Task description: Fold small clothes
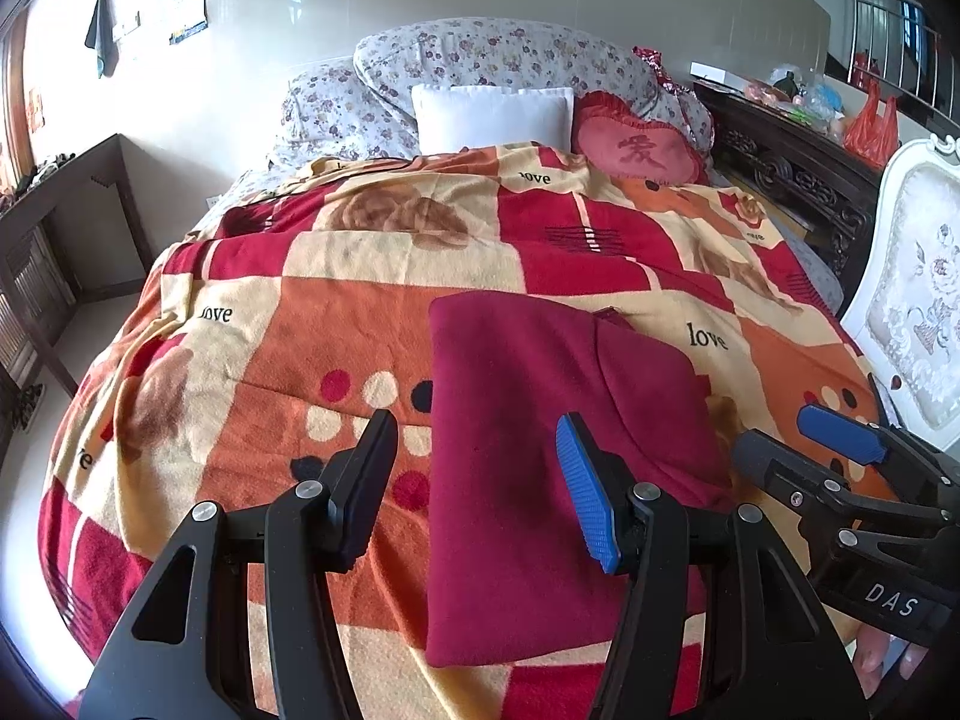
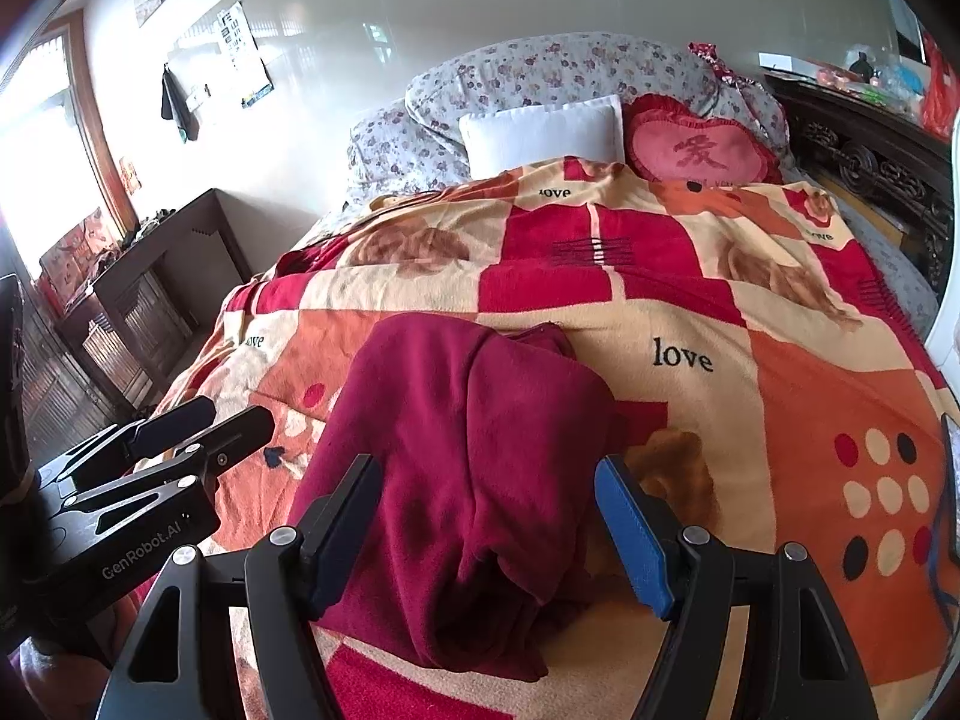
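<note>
A dark red garment (image 1: 528, 450) lies folded into a long rectangle on the patterned blanket (image 1: 300, 330) of the bed. My left gripper (image 1: 477, 480) is open and empty, hovering above the garment's near left part. My right gripper (image 2: 489, 522) is open and empty above the garment (image 2: 468, 450), whose near edge bunches up in that view. The right gripper also shows in the left wrist view (image 1: 798, 444) at the garment's right side, and the left gripper shows in the right wrist view (image 2: 222, 417) at its left side.
A white pillow (image 1: 492, 117), a red heart cushion (image 1: 636, 147) and a floral quilt (image 1: 480, 54) lie at the bed's head. A dark carved cabinet (image 1: 792, 174) and a white chair (image 1: 918, 276) stand right. A dark wooden bench (image 1: 54, 228) stands left.
</note>
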Motion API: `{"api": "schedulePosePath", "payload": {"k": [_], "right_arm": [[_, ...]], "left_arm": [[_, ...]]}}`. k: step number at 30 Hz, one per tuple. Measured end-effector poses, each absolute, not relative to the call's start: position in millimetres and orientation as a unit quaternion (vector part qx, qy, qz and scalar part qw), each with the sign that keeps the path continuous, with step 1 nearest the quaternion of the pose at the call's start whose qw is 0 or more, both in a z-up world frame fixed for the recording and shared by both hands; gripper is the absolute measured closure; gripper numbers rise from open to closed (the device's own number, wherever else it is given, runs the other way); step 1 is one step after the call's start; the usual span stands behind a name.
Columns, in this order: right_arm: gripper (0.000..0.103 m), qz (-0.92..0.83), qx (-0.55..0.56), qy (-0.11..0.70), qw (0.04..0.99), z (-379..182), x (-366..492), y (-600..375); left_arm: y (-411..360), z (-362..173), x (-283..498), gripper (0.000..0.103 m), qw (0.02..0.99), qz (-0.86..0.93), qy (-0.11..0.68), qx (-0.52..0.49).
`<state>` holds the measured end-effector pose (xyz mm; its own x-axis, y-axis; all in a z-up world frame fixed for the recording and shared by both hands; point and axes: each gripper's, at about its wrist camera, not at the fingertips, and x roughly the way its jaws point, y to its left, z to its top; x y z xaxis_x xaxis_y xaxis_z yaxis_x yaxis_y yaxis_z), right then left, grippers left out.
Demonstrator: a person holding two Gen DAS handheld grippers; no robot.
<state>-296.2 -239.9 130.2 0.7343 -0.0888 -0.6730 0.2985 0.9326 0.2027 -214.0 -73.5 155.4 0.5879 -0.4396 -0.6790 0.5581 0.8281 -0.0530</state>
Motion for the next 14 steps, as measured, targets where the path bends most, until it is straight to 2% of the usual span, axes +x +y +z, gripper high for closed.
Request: {"api": "schedulePosePath", "payload": {"k": [14], "right_arm": [[0.032, -0.107, 0.156, 0.358, 0.914, 121, -292, -247]], "left_arm": [[-62, 142, -194, 0.048, 0.89, -0.269, 0.361, 0.068]]}}
